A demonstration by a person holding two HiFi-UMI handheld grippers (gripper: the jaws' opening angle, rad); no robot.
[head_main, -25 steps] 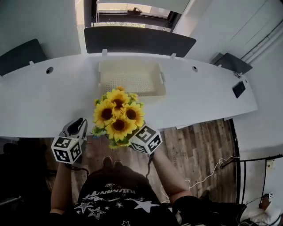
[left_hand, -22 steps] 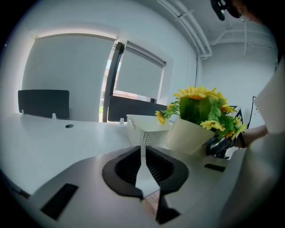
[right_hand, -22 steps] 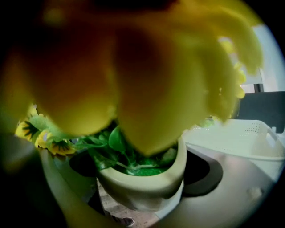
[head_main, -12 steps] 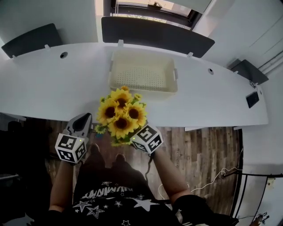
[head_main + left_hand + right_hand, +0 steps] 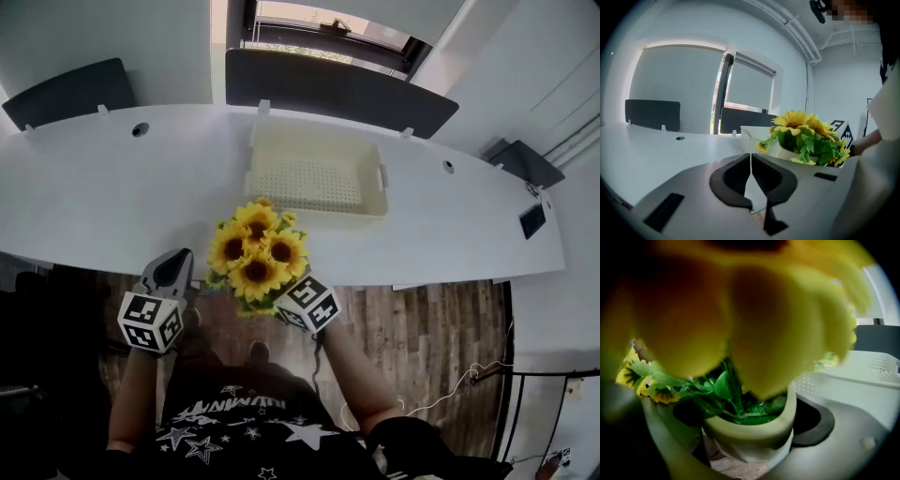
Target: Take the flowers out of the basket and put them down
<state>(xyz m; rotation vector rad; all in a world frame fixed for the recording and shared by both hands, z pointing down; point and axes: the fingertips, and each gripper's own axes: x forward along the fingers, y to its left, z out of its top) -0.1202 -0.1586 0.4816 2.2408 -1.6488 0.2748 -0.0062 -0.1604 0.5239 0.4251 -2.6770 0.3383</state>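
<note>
A bunch of sunflowers (image 5: 251, 258) in a small cream pot (image 5: 750, 434) hangs in the air just off the near edge of the white desk (image 5: 94, 202). My right gripper (image 5: 281, 305) is shut on the pot, one jaw on each side of it; in the right gripper view the blooms (image 5: 740, 319) fill most of the picture. The cream perforated basket (image 5: 319, 178) stands on the desk beyond the flowers, with nothing in it. My left gripper (image 5: 173, 272) is to the left of the flowers, shut on nothing, its jaws touching (image 5: 751, 176). From there the flowers (image 5: 806, 138) show at the right.
Dark screens (image 5: 328, 89) stand along the desk's far edge, with cable holes (image 5: 141, 129) in the top. Wooden floor (image 5: 422, 328) lies below the near edge. The person's legs and dark shirt (image 5: 244, 422) are at the bottom of the head view.
The left gripper's jaws have closed with nothing between them. The flowers stay in the right gripper off the desk's near edge; the head view has shifted so the basket sits lower and further right.
</note>
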